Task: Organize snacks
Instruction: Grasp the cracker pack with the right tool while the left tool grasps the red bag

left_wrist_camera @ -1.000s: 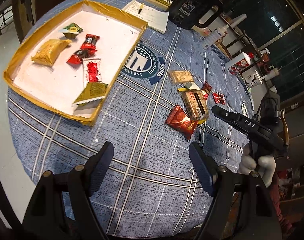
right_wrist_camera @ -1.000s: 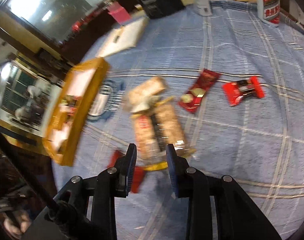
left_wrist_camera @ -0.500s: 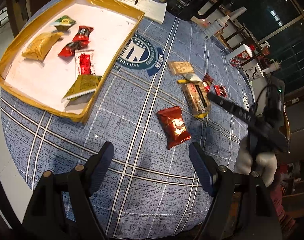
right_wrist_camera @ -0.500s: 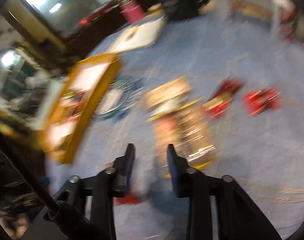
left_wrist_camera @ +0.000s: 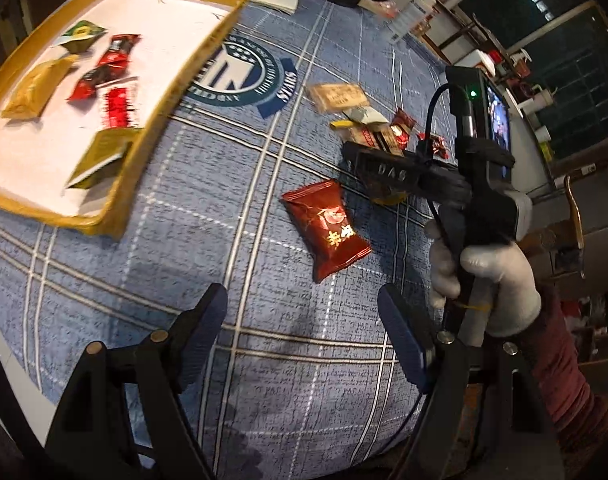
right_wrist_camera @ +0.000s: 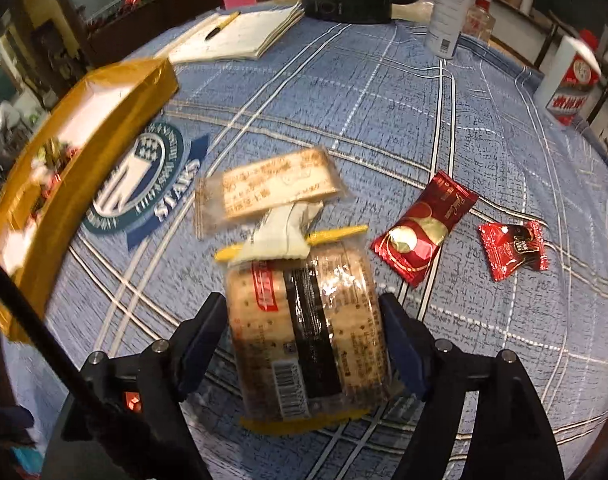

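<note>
Right tool (right_wrist_camera: 304,340): jaws opening, straddling the clear crinkly plastic pack of round crackers (right_wrist_camera: 308,332) w/ yellow end seals, flat on the blue plaid cloth desk (right_wrist_camera: 484,140); pads not pressing. Left tool (left_wrist_camera: 302,332): released, empty, above the glossy red foil pouch (left_wrist_camera: 328,228). Beyond: flat biscuit pkt (right_wrist_camera: 268,192), 2 red sweets. Far left, gold-edged cardboard tray (left_wrist_camera: 160,96) w/ snacks.

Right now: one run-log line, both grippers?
left gripper: open, empty | right gripper: opening, straddling clear-wrapped cracker pack | gold-rimmed tray: six snacks
</note>
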A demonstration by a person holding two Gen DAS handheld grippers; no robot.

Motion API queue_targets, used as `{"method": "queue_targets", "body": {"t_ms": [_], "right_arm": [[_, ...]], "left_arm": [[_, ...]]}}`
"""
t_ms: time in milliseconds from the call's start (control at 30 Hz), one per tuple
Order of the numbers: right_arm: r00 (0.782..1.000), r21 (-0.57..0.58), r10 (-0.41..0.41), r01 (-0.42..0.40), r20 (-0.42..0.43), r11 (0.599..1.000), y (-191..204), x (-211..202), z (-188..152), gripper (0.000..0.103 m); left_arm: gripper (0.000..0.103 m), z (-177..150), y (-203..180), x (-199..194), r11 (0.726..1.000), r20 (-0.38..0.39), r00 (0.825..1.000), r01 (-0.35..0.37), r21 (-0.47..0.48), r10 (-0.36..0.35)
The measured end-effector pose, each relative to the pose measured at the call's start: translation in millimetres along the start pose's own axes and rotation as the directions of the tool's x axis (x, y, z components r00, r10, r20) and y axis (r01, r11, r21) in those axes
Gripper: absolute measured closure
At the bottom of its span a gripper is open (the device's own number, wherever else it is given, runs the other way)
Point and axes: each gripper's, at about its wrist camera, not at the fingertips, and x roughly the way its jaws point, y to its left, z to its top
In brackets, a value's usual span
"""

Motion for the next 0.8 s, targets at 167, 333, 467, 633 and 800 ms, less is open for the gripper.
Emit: {"method": "queue_targets", "body": {"t_ms": [167, 333, 467, 633, 800], "right_arm": [[1.0, 0.015, -0.011, 0.012, -0.003, 1.0, -6, -9, -14, 0.034], [0.999, 0.122, 0.033, -0.033, 0.002, 0.992, -30, -19, -32, 0.034], [0.997, 0.22, 0.074, -0.074, 0.01, 0.973, -50, -31, -53, 0.034], [0.995, 0.243, 0.085, -0.093, 0.044, 0.966, -52, -50, -72, 0.034], [0.994, 0.23, 0.082, -0.097, 0.074, 0.968, -42, -69, -82, 0.034]], "left_arm": [[0.025, 11, -3, 19, 1.0, -0.02, 1.0, -0.019, 0.01, 0.02], [0.025, 23, -13, 33, 0.997, -0.025, 0.998, -0.051, 0.052, 0.053], [0.025, 29, -26, 49, 0.991, -0.023, 0.997, -0.073, 0.112, 0.076], [0.035, 32, -39, 67, 0.966, 0.026, 0.99, -0.138, 0.218, 0.136], [0.07, 27, -51, 72, 0.911, 0.084, 0.974, -0.228, 0.343, 0.213]]}}
